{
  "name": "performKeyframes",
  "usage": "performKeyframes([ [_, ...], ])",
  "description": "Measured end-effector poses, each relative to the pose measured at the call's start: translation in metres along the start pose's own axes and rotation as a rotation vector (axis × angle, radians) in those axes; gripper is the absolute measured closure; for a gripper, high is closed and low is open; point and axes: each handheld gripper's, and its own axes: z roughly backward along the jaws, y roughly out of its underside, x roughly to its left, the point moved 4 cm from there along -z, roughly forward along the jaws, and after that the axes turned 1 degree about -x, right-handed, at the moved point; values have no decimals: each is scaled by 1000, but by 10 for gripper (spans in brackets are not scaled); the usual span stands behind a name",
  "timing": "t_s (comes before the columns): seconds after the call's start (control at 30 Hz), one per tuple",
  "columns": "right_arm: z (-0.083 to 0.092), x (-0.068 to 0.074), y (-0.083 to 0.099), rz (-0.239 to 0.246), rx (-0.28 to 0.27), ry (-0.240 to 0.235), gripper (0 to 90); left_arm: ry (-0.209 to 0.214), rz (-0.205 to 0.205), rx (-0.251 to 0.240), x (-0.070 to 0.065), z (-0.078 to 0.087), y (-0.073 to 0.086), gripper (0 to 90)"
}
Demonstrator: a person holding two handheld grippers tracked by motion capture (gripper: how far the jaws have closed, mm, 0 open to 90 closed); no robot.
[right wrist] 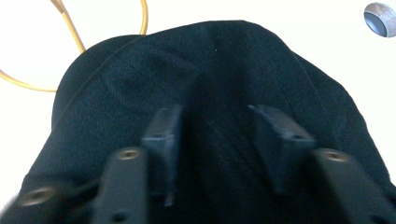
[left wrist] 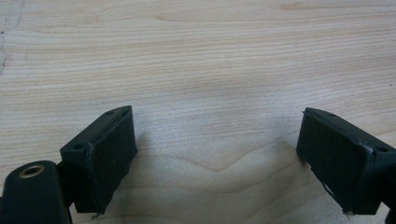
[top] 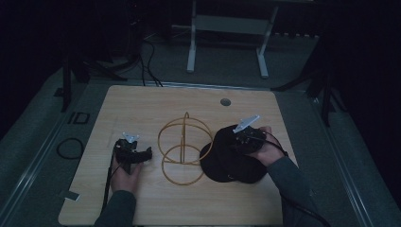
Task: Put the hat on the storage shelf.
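A black fabric hat (top: 227,163) lies flat on the right half of the wooden table (top: 142,104). Beside it, at the table's middle, stands a gold wire frame of crossed rings (top: 184,146). My right gripper (top: 236,142) is low over the hat's top. In the right gripper view its jaws (right wrist: 215,126) stand apart over the dark cloth (right wrist: 210,65), with the gold wire (right wrist: 70,26) at the upper left. My left gripper (top: 146,153) rests left of the frame, and its open jaws (left wrist: 215,135) hold nothing above bare wood (left wrist: 196,56).
A round cable hole (top: 225,101) sits near the table's far edge, also seen from the right gripper (right wrist: 379,18). A white desk frame (top: 191,47) stands behind the table. A coiled cable (top: 70,148) lies on the floor at left, and a small tag (top: 72,195) at the near-left corner.
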Motion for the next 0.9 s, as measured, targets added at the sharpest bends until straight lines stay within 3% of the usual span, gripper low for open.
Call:
performKeyframes([
  [0.1, 4, 0, 1, 12, -5, -10, 721, 0, 0, 0, 0, 0, 0, 115],
  [0.2, 7, 1, 1, 24, -12, -25, 796, 0, 0, 0, 0, 0, 0, 115],
  [0.47, 23, -3, -2, -23, -102, -66, 832, 0, -2, 1, 0, 0, 0, 115],
  [0.7, 28, -3, -2, -15, -107, -81, 826, 0, -2, 1, 0, 0, 0, 115],
  [0.77, 24, -3, -2, -3, -97, -83, 752, 0, -2, 1, 0, 0, 0, 115],
  [0.83, 21, -2, -2, 5, -90, -100, 590, 0, -2, 1, 0, 0, 0, 115],
  [0.9, 16, -1, -4, 17, -67, -83, 411, 0, -2, 1, 0, 0, 0, 115],
])
